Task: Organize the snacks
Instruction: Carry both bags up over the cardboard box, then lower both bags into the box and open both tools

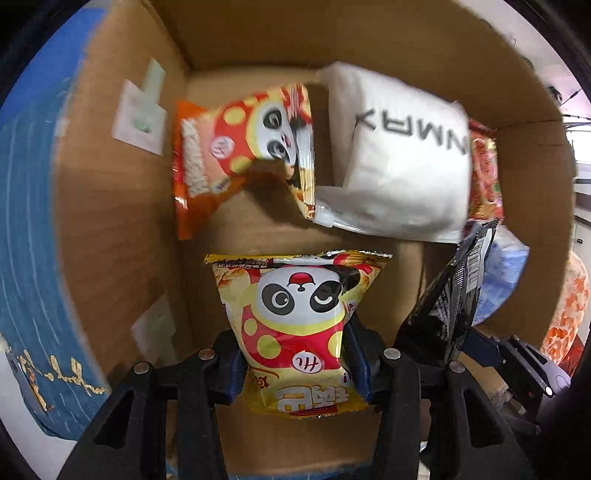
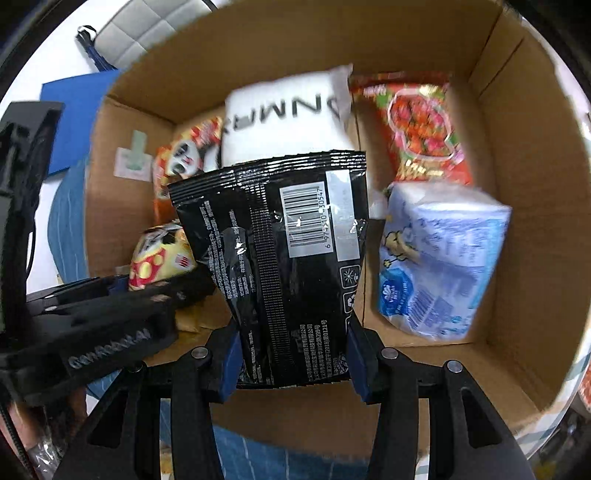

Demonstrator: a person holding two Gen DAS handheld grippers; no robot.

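Observation:
My left gripper is shut on a yellow panda snack bag, held over the open cardboard box. My right gripper is shut on a black snack bag with a barcode, also above the box; the same black snack bag shows at the right of the left wrist view. Inside the box lie an orange panda noodle bag, a white pouch, a red snack bag and a pale blue tissue pack.
The cardboard box walls rise on all sides, with flaps open. A blue patterned cloth lies under and left of the box. A blue sheet and a grey cushion sit beyond the far left corner.

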